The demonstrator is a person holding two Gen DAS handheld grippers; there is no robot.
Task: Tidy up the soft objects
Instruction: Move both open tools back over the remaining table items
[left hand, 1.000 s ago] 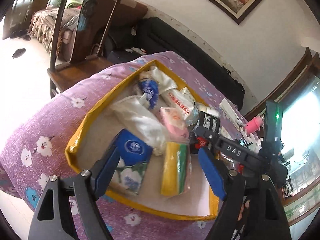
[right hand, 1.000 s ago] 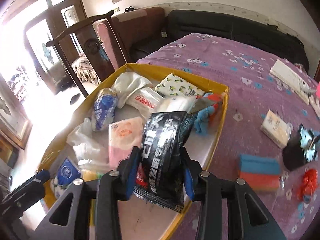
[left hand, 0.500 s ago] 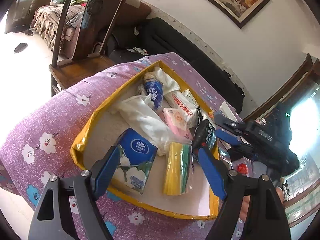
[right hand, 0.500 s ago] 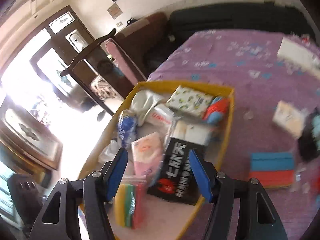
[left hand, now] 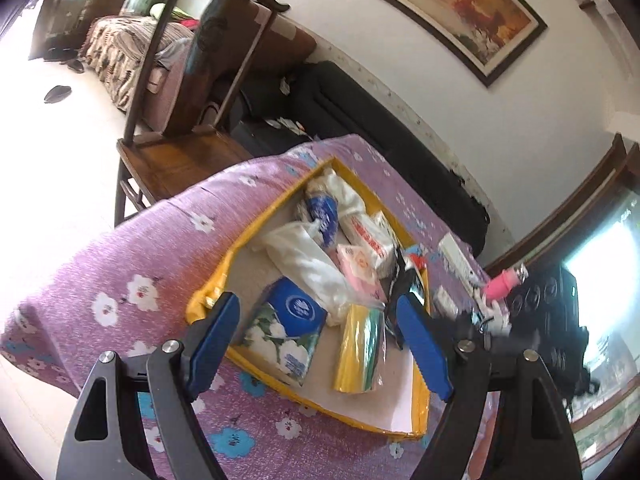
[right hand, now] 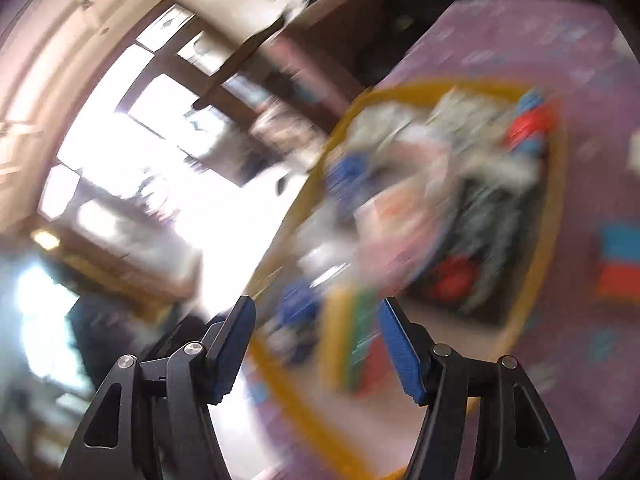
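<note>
A yellow-rimmed tray [left hand: 224, 276] lies on the purple flowered cloth and holds several soft packs: a blue tissue pack [left hand: 288, 328], a yellow-green sponge pack [left hand: 360, 348], a white bag [left hand: 304, 256], a pink pack [left hand: 358, 268] and a black packet [left hand: 406, 284]. My left gripper [left hand: 320, 344] is open and empty, above the tray's near edge. My right gripper [right hand: 316, 344] is open and empty; its view is badly blurred, showing the tray [right hand: 556, 200] with the black packet [right hand: 484, 240] inside.
A wooden chair [left hand: 176, 152] stands at the table's far left. A black sofa [left hand: 400, 160] runs along the wall. A blue-red sponge [right hand: 620, 264] lies on the cloth right of the tray. Small items and a pink object [left hand: 502, 284] sit at the right.
My right gripper opened, left the black packet lying in the tray and pulled back fast. My left gripper rose and drew back a little, still open.
</note>
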